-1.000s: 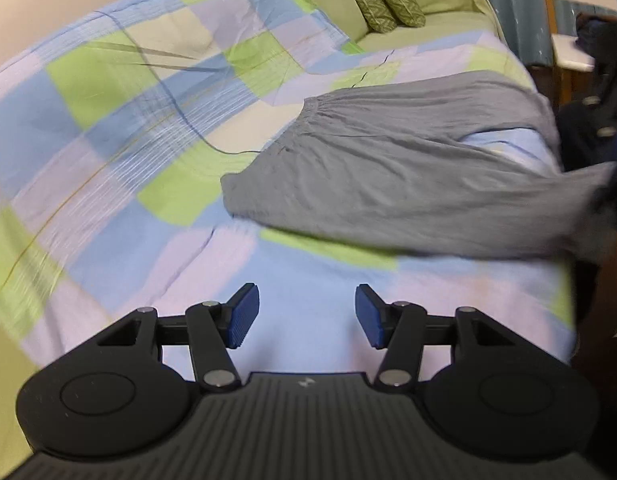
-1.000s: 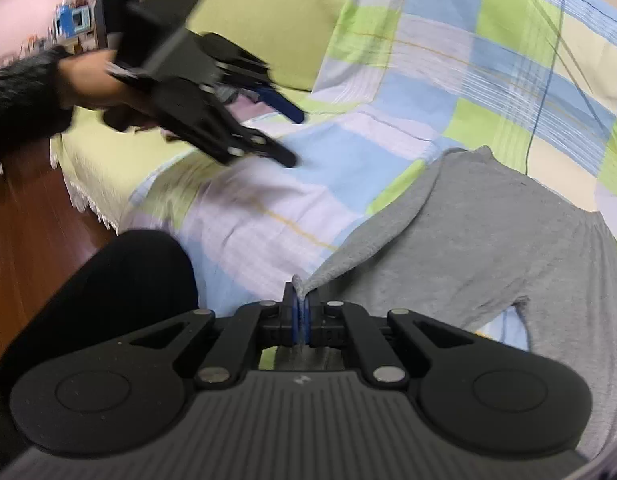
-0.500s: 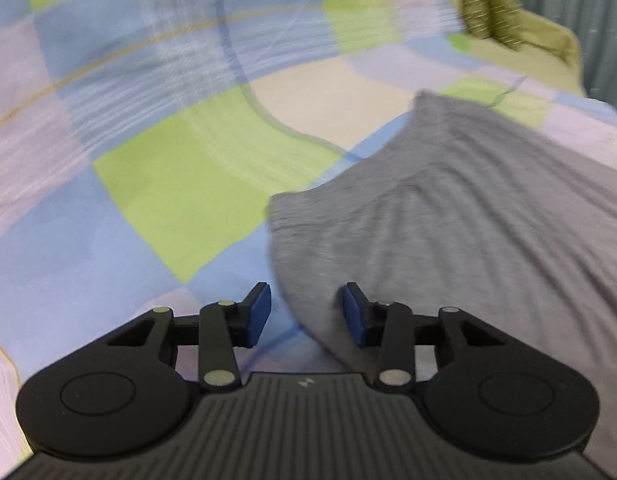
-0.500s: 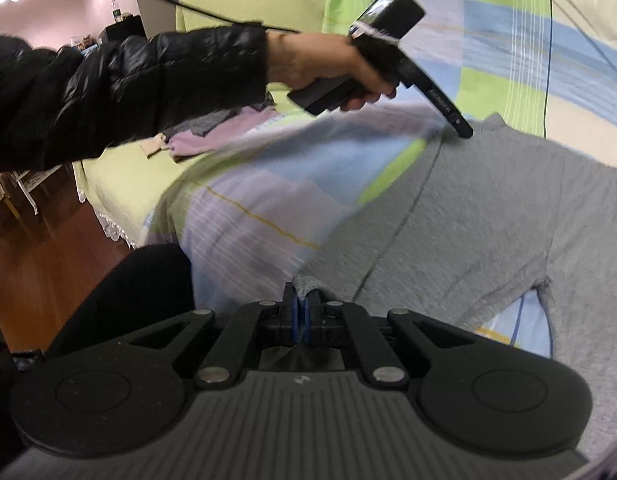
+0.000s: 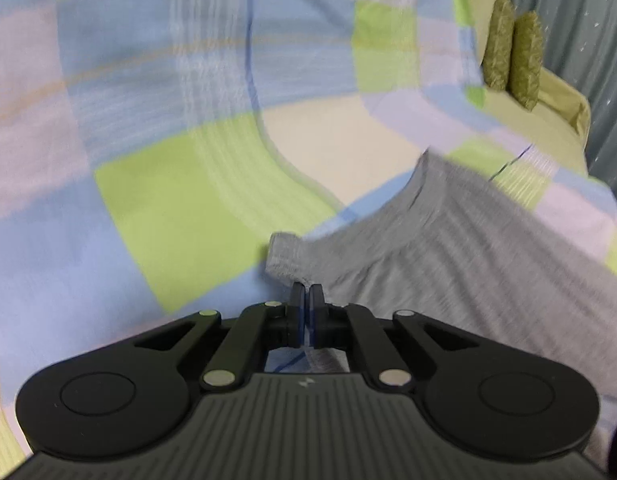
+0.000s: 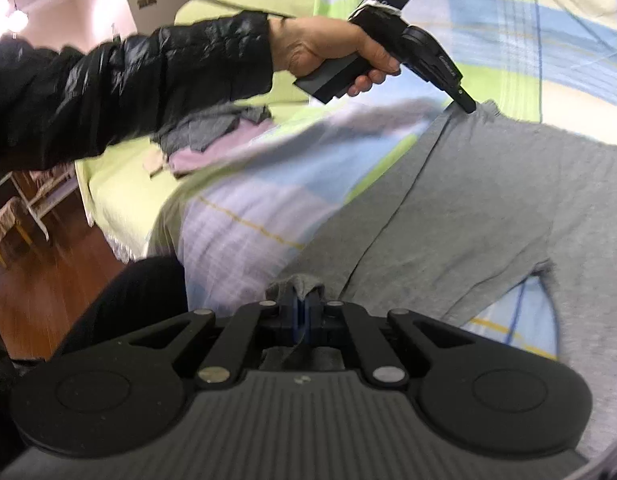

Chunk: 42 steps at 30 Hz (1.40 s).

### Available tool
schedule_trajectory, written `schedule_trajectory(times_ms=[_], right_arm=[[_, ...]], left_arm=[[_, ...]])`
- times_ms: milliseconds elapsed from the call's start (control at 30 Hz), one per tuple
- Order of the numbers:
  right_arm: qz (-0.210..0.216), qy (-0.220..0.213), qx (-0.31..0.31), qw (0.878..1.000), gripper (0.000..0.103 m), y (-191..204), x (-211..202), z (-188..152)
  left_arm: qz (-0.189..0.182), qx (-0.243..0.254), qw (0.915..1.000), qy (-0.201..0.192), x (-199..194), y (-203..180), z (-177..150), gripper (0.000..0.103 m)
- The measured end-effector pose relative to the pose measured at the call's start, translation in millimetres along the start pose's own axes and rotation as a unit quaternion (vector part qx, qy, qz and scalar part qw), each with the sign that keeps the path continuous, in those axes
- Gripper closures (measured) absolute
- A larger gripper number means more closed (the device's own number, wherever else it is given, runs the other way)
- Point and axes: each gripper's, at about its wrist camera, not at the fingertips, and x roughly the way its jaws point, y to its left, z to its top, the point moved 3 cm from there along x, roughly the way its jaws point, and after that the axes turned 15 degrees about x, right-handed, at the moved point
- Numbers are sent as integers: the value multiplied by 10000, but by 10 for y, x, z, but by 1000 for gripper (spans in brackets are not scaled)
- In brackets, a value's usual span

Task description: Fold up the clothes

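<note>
A grey garment lies spread on the checked bedspread. My left gripper is shut on a ribbed corner of the grey garment, with the fabric pinched between its blue pads. In the right wrist view that left gripper is held by a hand in a black sleeve at the garment's far corner. At the garment's near edge my right gripper is shut on a bunched fold of grey cloth. The garment stretches between the two grips.
Two green patterned pillows lean at the far end of the bed, beside a grey curtain. Other clothes lie in a heap on the yellow-green sheet. Wooden floor and a woven chair are at the left.
My left gripper swung across the bed to the garment's corner and went from open to shut on it. The right gripper kept its grip and shifted only slightly.
</note>
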Motion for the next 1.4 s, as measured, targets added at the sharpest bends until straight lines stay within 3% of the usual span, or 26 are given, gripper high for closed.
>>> schedule_trajectory(times_ms=[233, 367, 533, 767, 1067, 1267, 1400], right_arm=[[-183, -1153, 647, 9910, 102, -222, -941, 107], [-311, -1874, 1216, 9742, 102, -437, -1541, -31], [-604, -2297, 2003, 9505, 102, -933, -1894, -413], [-773, -2353, 2738, 9293, 101, -1509, -1962, -749], [-891, -2407, 3162, 9133, 101, -1901, -2057, -1005], [-939, -2298, 3284, 9113, 101, -1987, -2033, -1091], [-893, -2126, 3313, 9149, 101, -1981, -2020, -1125]], left_arm=[[-68, 159, 9989, -434, -266, -491, 843, 103], [19, 285, 9991, -307, 1, -850, 1252, 103], [135, 353, 9993, 13, 467, -1174, 1456, 103], [231, 559, 9974, 398, 1127, -1524, 1554, 103], [48, 557, 9977, 388, 1522, -1664, 1639, 103], [115, 432, 9983, 366, 1659, -1589, 1595, 103], [190, 322, 9986, 369, 1638, -1455, 1613, 96]])
